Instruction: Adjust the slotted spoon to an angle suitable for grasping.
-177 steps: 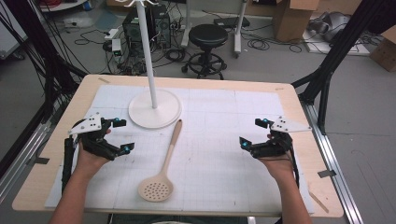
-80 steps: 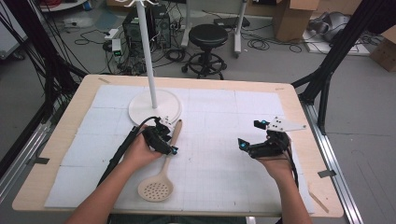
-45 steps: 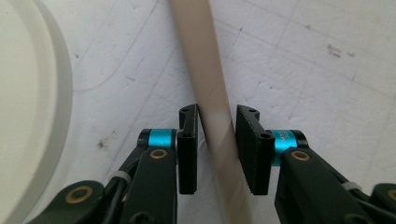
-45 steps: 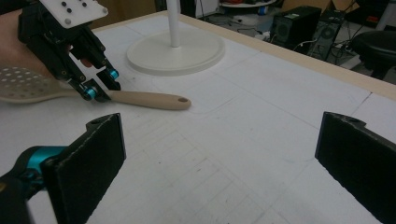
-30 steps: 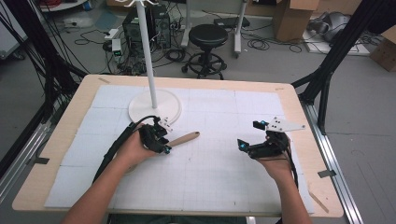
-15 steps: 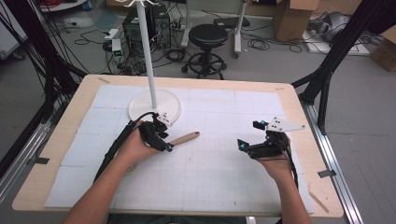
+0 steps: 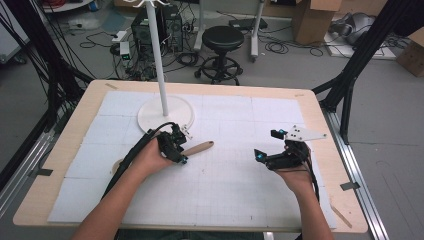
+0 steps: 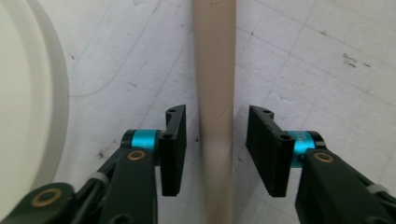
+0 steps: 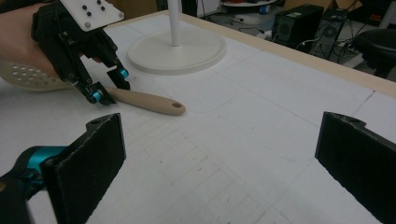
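Observation:
A beige slotted spoon lies on the white gridded mat, its handle point(image 7: 200, 147) pointing right and its perforated head point(image 9: 28, 77) tucked under the left hand. My left gripper point(image 7: 184, 148) is lowered over the handle point(image 8: 215, 70), jaws open, one on each side with a small gap to each. From the right gripper view the left gripper point(image 9: 114, 91) straddles the handle point(image 9: 149, 101) near its middle. My right gripper point(image 7: 267, 144) rests to the right of the spoon, wide open point(image 9: 224, 140) and holding nothing.
A white stand with a round base point(image 7: 150, 117) and tall pole point(image 7: 159, 60) sits just behind the left gripper; its base edge point(image 8: 23, 93) is close to the jaw. The wooden table edge point(image 7: 320, 115) borders the mat. A stool point(image 7: 224, 40) and cables are on the floor beyond.
The left hand came in from the table's left to the spoon, and the spoon swung round so its handle points right. Over the last second almost nothing moved. The right gripper has stayed put.

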Demonstrator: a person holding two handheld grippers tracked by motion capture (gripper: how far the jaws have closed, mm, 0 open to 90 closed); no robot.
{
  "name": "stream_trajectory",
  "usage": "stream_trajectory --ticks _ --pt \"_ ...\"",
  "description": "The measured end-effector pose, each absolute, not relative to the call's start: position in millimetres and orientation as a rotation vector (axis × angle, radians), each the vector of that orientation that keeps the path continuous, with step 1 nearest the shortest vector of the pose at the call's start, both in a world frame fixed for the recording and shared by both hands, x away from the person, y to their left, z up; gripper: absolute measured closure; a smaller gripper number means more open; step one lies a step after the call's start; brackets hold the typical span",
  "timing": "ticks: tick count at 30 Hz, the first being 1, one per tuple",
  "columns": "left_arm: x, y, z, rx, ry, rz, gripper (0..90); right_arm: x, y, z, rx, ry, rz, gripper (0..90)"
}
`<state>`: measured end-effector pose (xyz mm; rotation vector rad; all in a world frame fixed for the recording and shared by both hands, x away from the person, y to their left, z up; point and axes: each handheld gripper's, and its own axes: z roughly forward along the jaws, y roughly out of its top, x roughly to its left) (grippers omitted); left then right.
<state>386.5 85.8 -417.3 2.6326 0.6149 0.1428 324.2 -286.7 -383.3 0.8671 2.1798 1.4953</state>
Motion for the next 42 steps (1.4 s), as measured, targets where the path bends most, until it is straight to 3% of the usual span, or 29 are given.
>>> stream_trajectory --ticks 9,22,42 --pt "390.7 88.3 -417.1 2.637 0.588 0.109 73.4 324.0 -285.8 -383.6 0.867 2.186 1.491 0.5" --pt "387.6 91.9 -410.9 2.603 0.567 0.117 74.2 324.1 -286.8 -384.2 0.874 2.186 1.496 0.5" --pt "367.1 146.6 -329.1 2.253 0.491 0.224 74.4 324.3 -285.7 -385.4 0.870 2.192 1.489 0.5"
